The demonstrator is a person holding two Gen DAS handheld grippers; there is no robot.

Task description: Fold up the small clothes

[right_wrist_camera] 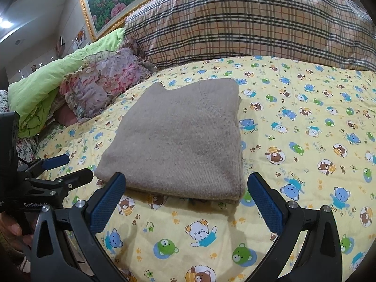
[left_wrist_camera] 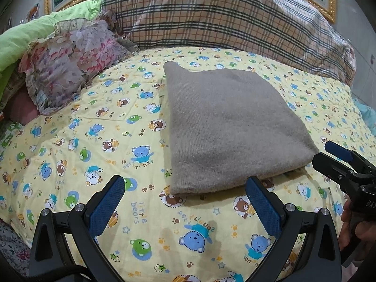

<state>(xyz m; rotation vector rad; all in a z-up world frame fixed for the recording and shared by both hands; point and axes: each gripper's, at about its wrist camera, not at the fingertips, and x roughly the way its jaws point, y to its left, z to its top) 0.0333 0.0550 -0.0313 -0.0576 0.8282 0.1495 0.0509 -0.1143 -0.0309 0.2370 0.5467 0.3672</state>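
Both released: left tool [left_wrist_camera: 185,202] and right tool [right_wrist_camera: 186,199] hover empty. Just ahead, grey knit garment [right_wrist_camera: 178,138] folded square on bed [right_wrist_camera: 305,141], seemingly finished.

My bed [right_wrist_camera: 293,122] wears a yellow sheet printed with little bears. Along its far edge lies a big plaid pillow [right_wrist_camera: 246,21]; at the far left corner sit a floral ruffled cushion [right_wrist_camera: 105,82] and a lime-green quilt [right_wrist_camera: 47,87]. A gold-framed flower painting [right_wrist_camera: 105,2] hangs behind, under bright ceiling lights [right_wrist_camera: 5,24].
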